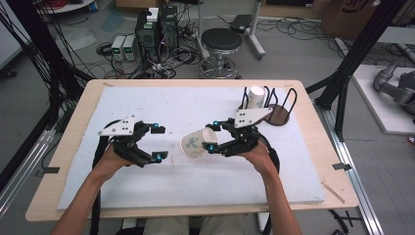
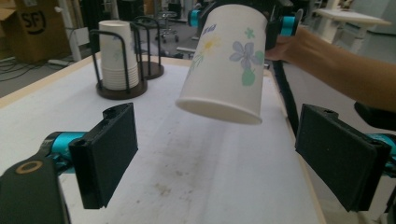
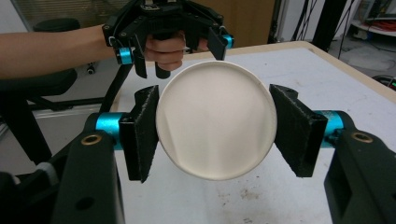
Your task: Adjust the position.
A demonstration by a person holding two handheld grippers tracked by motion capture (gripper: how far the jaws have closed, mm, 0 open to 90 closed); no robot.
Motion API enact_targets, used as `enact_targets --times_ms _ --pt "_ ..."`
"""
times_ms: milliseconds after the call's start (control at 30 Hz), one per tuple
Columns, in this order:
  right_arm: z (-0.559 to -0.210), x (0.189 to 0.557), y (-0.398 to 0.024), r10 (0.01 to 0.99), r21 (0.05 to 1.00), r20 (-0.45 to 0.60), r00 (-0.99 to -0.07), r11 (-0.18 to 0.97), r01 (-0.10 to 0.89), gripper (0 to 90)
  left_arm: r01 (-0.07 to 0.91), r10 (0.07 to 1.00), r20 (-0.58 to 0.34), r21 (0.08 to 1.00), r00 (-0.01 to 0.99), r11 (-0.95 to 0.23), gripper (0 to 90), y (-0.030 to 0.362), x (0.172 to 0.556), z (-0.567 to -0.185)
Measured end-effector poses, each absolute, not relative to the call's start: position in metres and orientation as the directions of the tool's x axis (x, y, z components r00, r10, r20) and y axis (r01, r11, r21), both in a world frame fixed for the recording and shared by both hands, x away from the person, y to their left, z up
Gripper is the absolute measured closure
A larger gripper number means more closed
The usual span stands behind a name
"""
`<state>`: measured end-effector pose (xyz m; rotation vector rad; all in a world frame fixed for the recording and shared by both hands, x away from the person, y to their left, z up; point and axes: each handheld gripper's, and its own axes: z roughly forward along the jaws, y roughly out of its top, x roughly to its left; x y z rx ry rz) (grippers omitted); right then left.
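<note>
Nearest to us, the right gripper [image 3: 212,133] has its jaws clenched on the base end of a paper cup [image 3: 215,120], one black pad pressed to each side of the wall, so the cup lies on its side in the air above the desk with its flower-printed wall [image 2: 227,60] and open rim turned toward the other hand. We judge it is held this way to offer the wide end across for a hand-over. The left gripper [image 1: 157,142] faces it from a little way off, its jaws released with nothing between them, the pads [image 2: 108,154] spread wider than the rim, which suits a grasp from that side. Farther back on the right stands a wire cup holder [image 1: 276,107] on a dark round base, with a stack of cups [image 2: 115,56] in one of its bays, likely where this cup belongs. The desk [image 1: 78,147] carries a white board [image 1: 161,103], scuffed and stained in the middle. Beyond it we see a round stool [image 1: 221,46], computer boxes [image 1: 156,29] and loose cables on a grey floor.
</note>
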<state>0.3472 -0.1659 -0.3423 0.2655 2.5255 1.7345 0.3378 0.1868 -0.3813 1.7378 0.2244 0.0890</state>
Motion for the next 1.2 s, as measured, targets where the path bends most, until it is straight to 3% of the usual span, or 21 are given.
enact_targets --times_ms 167,567,1200 --pt "-0.343 0.348 -0.164 0.168 0.932 0.043 -0.985 0.348 0.1 37.9 0.09 0.125 -0.071 0.984 0.99 -0.154 12.8 0.17 0.341 -0.377" --pt "-0.344 0.346 -0.159 0.145 0.931 0.044 -0.988 0.352 0.094 38.0 0.069 0.071 -0.058 0.983 0.996 -0.172 12.8 0.142 0.346 -0.373" --pt "-0.343 0.345 -0.158 0.128 0.935 0.045 -0.991 0.344 0.087 37.9 0.064 0.055 -0.056 0.985 0.997 -0.158 12.8 0.118 0.347 -0.38"
